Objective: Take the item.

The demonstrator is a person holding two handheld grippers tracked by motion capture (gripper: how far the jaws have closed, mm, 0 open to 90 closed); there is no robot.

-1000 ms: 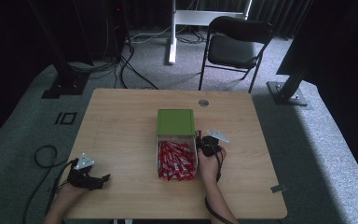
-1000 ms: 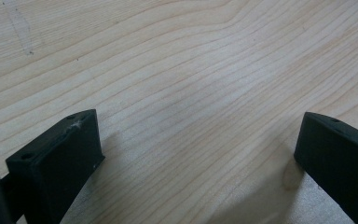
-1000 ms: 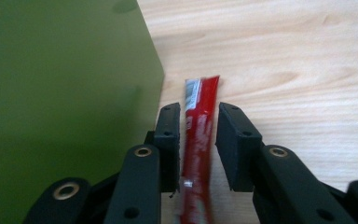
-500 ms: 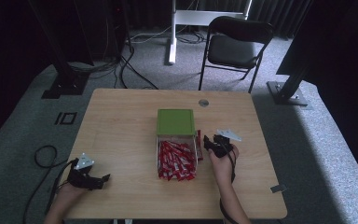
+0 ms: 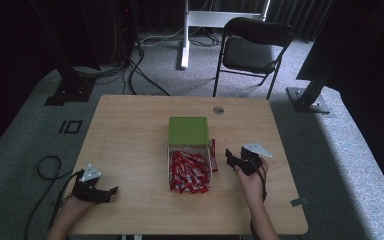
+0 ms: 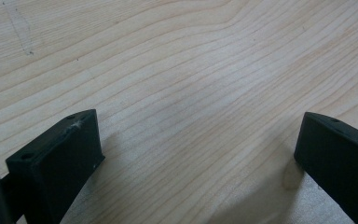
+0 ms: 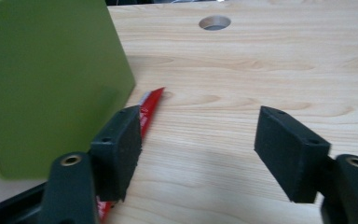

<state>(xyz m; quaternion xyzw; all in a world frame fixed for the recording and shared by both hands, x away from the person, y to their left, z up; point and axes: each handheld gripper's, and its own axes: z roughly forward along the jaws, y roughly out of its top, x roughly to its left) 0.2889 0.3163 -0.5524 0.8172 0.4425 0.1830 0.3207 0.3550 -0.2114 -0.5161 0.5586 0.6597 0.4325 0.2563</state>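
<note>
Red sachets (image 5: 189,172) are heaped in a clear tray at mid-bench, one sachet (image 7: 150,105) lying outside beside the green lid (image 5: 188,131), where the right claw (image 5: 235,159) is held open, seemingly for retrieval, while the left claw (image 5: 105,191) is rested open near-left.

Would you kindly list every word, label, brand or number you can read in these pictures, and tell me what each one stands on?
No text can be read.
Red packets in the clear box: any print is too small and blurred to read.
Loose red packet beside the box: white marks, not legible.
Green lid: plain, no lettering.
Left gripper and right gripper: no markings to read.
Table: bare wood grain, no label.
</note>
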